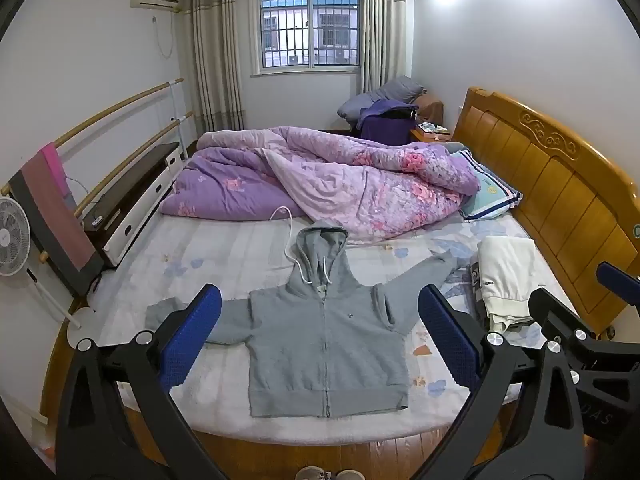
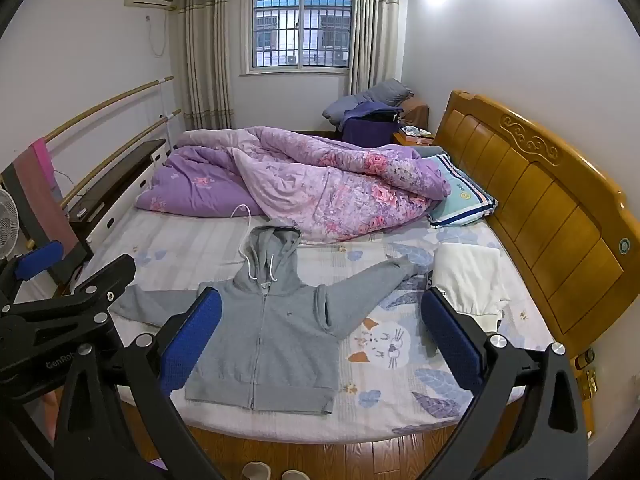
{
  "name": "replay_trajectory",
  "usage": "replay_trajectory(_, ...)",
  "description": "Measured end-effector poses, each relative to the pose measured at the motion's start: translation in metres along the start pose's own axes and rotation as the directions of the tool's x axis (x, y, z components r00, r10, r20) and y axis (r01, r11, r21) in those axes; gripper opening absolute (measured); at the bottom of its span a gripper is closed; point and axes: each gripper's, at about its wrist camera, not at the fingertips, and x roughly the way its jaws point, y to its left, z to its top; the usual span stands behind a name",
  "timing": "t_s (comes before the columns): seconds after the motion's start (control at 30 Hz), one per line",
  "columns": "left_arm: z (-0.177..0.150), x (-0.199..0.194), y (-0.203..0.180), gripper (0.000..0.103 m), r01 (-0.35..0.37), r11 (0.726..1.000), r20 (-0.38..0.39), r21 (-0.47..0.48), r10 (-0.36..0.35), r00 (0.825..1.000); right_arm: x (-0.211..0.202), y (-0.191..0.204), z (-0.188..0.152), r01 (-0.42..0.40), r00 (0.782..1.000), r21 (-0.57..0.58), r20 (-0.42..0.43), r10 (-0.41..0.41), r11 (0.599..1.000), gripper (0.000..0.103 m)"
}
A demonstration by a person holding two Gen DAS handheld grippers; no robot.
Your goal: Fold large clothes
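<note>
A grey zip hoodie (image 1: 326, 344) lies flat, front up, on the near part of the bed, hood toward the quilt and both sleeves spread outward; it also shows in the right wrist view (image 2: 272, 340). My left gripper (image 1: 320, 340) is open and empty, held above the bed's near edge over the hoodie. My right gripper (image 2: 320, 340) is open and empty, to the right of the left one, over the hoodie's right side. The right gripper's body shows at the right edge of the left wrist view (image 1: 592, 344); the left gripper's body shows at the left of the right wrist view (image 2: 60, 320).
A rumpled purple floral quilt (image 1: 340, 180) fills the far half of the bed. A folded white garment (image 1: 506, 276) lies by the wooden headboard (image 1: 560, 192). A striped pillow (image 1: 490, 194) sits at the right. A fan (image 1: 14, 236) and rail with towels stand at the left.
</note>
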Motion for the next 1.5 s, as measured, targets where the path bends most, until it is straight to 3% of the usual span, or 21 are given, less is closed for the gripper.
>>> replay_trajectory(1.5,0.013,0.002,0.000,0.098,-0.006,1.000,0.018,0.001,0.006,1.000,0.000,0.001,0.002,0.008,1.000,-0.007,-0.001,-0.008,1.000,0.096)
